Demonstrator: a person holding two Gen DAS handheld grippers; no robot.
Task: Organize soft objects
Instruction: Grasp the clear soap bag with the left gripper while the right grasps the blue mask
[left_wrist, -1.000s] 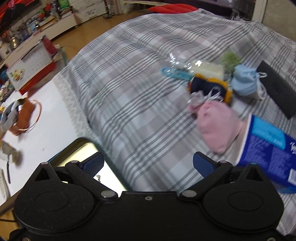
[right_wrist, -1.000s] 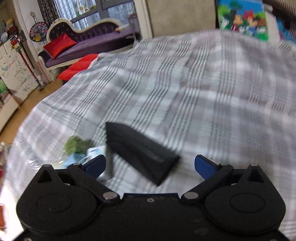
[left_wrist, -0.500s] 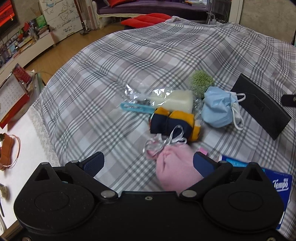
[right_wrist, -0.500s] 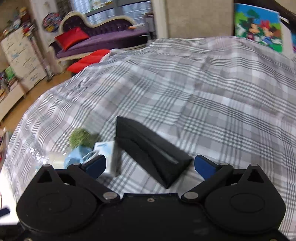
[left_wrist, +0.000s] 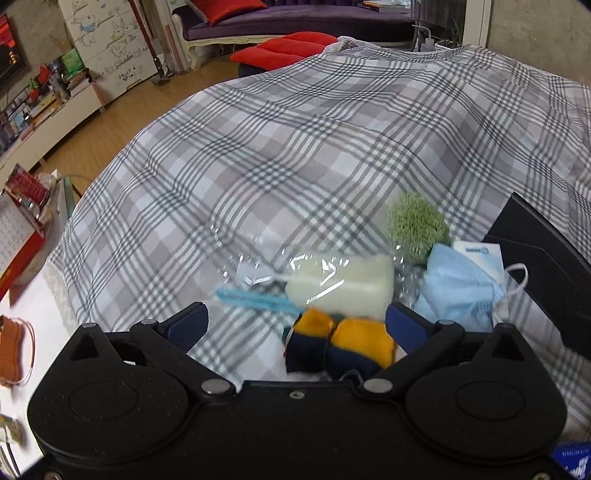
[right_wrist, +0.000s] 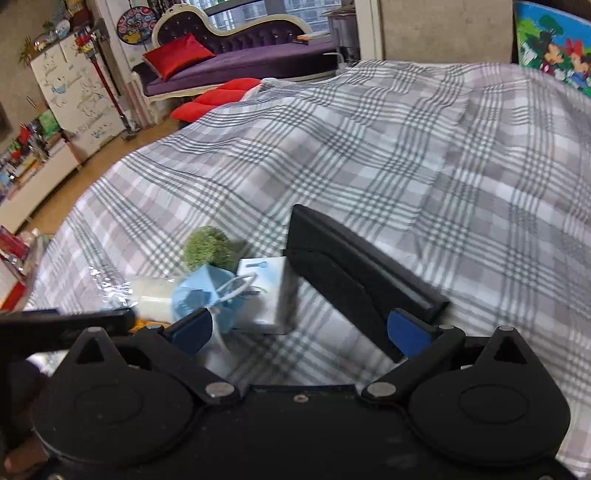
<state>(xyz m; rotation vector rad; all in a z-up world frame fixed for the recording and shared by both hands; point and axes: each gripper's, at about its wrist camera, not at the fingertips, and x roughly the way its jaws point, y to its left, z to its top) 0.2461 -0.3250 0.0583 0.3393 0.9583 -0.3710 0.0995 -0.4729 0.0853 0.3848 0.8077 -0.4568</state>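
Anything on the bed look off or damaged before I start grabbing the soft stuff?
Nothing looks damaged or spilled. The soft items sit bunched together on the plaid cover: green pompom, blue face mask, wrapped white sponge and navy-and-orange plush. The one misfit is the rigid black folded case lying beside them.

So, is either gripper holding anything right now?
No. Left gripper and right gripper both have open jaws with nothing gripped; the navy-and-orange plush just lies between the left jaws.
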